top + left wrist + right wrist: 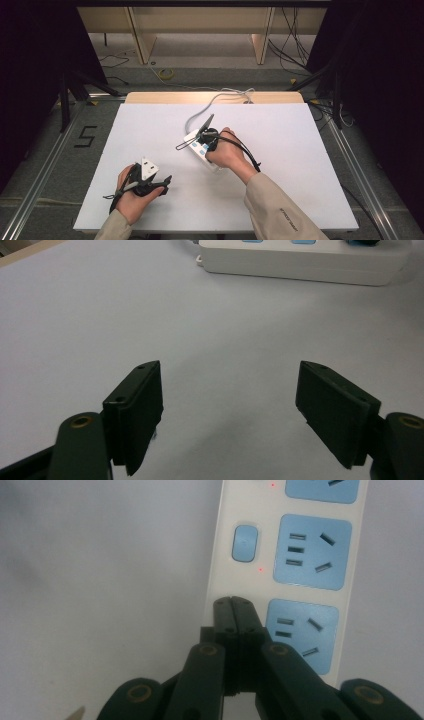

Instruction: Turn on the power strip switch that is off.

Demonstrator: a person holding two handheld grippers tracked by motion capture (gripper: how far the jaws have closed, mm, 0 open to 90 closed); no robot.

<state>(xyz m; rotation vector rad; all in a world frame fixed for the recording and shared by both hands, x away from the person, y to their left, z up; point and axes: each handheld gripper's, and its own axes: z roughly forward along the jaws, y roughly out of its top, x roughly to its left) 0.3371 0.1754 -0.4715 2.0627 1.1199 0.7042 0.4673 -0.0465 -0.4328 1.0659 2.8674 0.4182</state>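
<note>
Left gripper (161, 181): near left of the counter, held in the person's left hand (131, 197); a grey three-cornered plate (148, 168) sits on top of it. In the left gripper view its fingers (136, 415) are spread wide with bare counter between them, grasping nothing, and they point toward the strip.
Counter (150, 135): a white sheet over a wooden top whose far edge shows beyond the sheet.
Right gripper (235, 609): near the middle of the counter, held in the right hand (227, 152), a beige sleeve (280, 210) behind it. In the right gripper view the fingers are pressed together, nothing between them, their tips over the strip's white edge beside the nearest socket.
Strip (200, 150): a white power strip lying flat at the middle of the counter, under and just left of the right hand. In the high view its long axis runs diagonally, from far left to near right; the near right end is hidden by the hand. In the right gripper view it shows blue socket faces (312, 552) in a row, a blue switch (245, 543) beside one, and small red lights (260, 570).
Cord (210, 102): grey-white, leaves the strip's far end, curves toward the far edge of the counter and goes over it.
Floor: beyond the counter, with loose cables (167, 74) and wooden legs (142, 40).
</note>
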